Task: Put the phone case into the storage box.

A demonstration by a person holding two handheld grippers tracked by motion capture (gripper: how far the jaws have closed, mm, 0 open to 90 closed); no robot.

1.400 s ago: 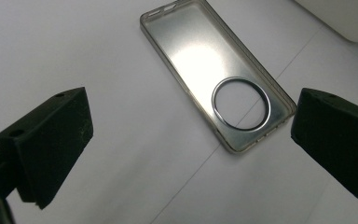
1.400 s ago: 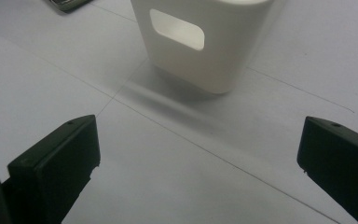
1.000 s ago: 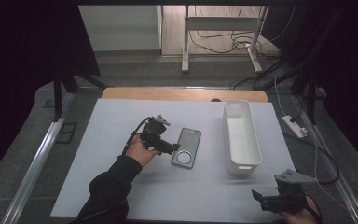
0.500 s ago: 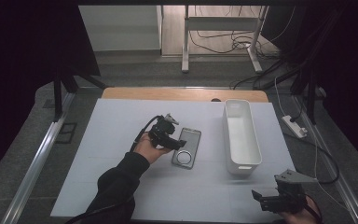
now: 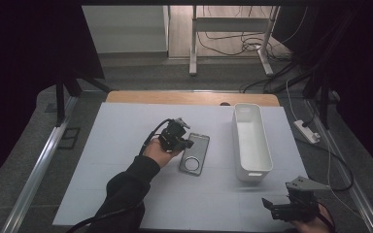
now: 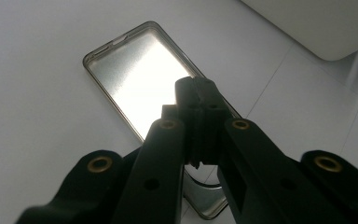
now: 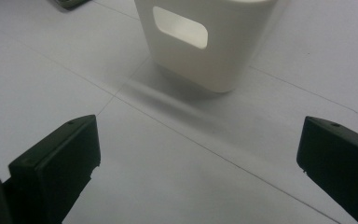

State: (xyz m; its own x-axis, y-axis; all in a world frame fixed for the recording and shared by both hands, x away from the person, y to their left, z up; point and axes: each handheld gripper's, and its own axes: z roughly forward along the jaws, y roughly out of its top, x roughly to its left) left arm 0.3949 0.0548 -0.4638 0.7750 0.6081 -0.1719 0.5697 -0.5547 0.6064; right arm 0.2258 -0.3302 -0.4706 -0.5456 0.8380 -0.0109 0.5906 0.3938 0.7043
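Note:
A clear phone case (image 5: 196, 156) with a ring on its back lies flat on the white table, a little left of the middle. My left gripper (image 5: 189, 143) sits at the case's left edge, held by a hand in a dark sleeve. In the left gripper view its jaws (image 6: 199, 95) are pressed together with nothing between them, tips just over the shiny case (image 6: 130, 74). A long white bin (image 5: 238, 145) stands to the right of the case. My right gripper (image 5: 271, 209) rests near the table's front right corner, jaws wide apart (image 7: 199, 140), facing the bin's handle end (image 7: 205, 60).
The table's far edge is a wooden strip (image 5: 189, 98). A white power strip (image 5: 307, 131) and cables lie on the floor to the right. A metal rail (image 5: 39, 165) runs along the left side.
My left gripper has moved right and slightly away from the person, up to the phone case's left edge. The right gripper has stayed still.

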